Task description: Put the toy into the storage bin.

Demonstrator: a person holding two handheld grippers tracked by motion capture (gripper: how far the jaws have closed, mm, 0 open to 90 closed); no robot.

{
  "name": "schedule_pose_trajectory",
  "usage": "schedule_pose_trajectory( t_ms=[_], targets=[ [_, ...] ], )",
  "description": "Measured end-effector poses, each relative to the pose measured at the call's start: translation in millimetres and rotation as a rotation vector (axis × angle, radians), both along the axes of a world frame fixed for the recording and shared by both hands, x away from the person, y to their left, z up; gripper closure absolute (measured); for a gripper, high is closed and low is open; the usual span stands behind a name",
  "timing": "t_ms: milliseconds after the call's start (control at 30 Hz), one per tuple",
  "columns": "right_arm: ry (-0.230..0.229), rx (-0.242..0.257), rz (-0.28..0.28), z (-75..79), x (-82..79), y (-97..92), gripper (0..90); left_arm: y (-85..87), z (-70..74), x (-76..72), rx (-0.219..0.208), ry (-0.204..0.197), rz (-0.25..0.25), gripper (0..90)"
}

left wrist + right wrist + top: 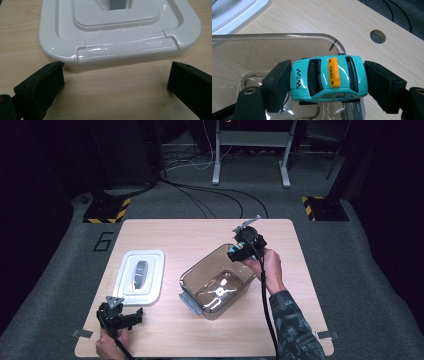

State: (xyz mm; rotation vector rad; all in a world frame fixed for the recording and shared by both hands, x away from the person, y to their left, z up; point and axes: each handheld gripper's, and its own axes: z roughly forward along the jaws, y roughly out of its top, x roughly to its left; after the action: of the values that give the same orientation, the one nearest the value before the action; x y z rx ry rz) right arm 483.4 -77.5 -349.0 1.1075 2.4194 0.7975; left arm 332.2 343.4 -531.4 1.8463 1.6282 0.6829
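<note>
A turquoise toy taxi [328, 78] with an orange roof sign is clamped end to end between the jaws of my right gripper [328, 82]. That gripper [239, 251] hangs over the far right rim of a clear plastic bin [216, 281] at the table's middle, and the taxi [235, 252] shows as a small turquoise spot there. The bin's inside [249, 57] looks empty below the car. My left gripper [135, 316] rests open near the front left edge, its jaws spread wide just short of the near edge of a white lid [120, 32], touching nothing.
The white lid [141, 276] lies flat at the left of the light wooden table [165, 235]. A round cable hole [378, 36] sits in the tabletop beyond the bin. Dark floor, cables and stand legs surround the table.
</note>
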Motion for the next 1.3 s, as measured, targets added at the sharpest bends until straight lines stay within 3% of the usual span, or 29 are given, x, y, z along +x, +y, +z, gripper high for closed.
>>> schedule_pose_trajectory(
  t_ms=[267, 300, 333, 700, 1000, 1300],
  targets=[
    [0.018, -0.033, 0.025, -2.7, 4.2, 11.2, 23.8, 0.0, 0.0, 0.0, 0.000, 0.000, 0.000, 0.1],
    [0.042, -0.041, 0.014, -3.0, 3.6, 13.5, 23.8, 0.0, 0.0, 0.0, 0.000, 0.000, 0.000, 0.1],
    [0.028, -0.042, 0.032, -4.4, 5.8, 14.2, 23.8, 0.0, 0.0, 0.0, 0.000, 0.000, 0.000, 0.1],
    [0.090, -0.053, 0.023, -11.0, 12.6, 24.7, 23.8, 0.0, 0.0, 0.0, 0.000, 0.000, 0.000, 0.1],
    [0.094, -0.037, -0.016, -17.8, 13.8, 34.1, 23.8, 0.0, 0.0, 0.0, 0.000, 0.000, 0.000, 0.1],
    [0.098, -0.070, -0.028, -28.6, 15.1, 47.0, 23.8, -0.1, 0.0, 0.0, 0.000, 0.000, 0.000, 0.1]
  ],
)
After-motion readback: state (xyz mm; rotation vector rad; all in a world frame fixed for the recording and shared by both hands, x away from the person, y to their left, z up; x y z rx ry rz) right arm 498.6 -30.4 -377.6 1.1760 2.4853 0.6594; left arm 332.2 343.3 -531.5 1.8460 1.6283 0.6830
